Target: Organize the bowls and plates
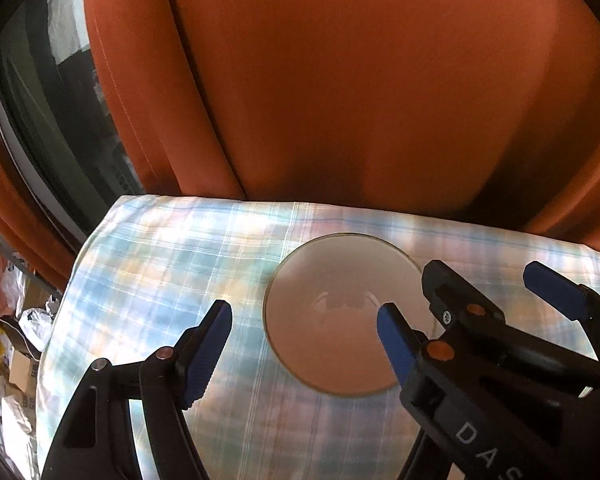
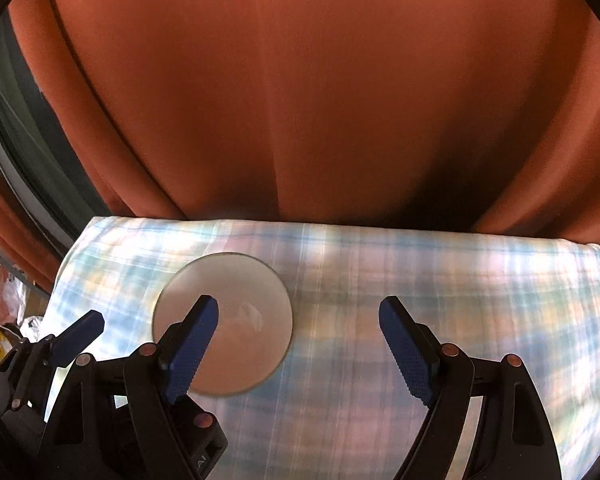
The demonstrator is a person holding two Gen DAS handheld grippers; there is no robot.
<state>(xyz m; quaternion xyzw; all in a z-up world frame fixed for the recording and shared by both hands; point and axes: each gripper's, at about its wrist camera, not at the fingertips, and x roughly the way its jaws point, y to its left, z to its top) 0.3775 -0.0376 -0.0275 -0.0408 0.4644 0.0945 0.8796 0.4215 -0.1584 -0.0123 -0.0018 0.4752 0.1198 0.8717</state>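
- So there's one shallow, glossy pale round bowl sitting on the pastel plaid cloth, with a rust-orange curtain hanging behind it.
- Left gripper has its blue-padded tongs spread, nothing pinched; one finger sits over the bowl's near-right edge, but I can't tell if it's touching.
- Right gripper is spread and empty too, hovering just right of the bowl.
- Looks like the approach step: nothing grabbed yet.
- Next move probably needs one finger inside the rim and one outside, then a gentle squeeze since the thing looks slippery.

"DAS" on right claw
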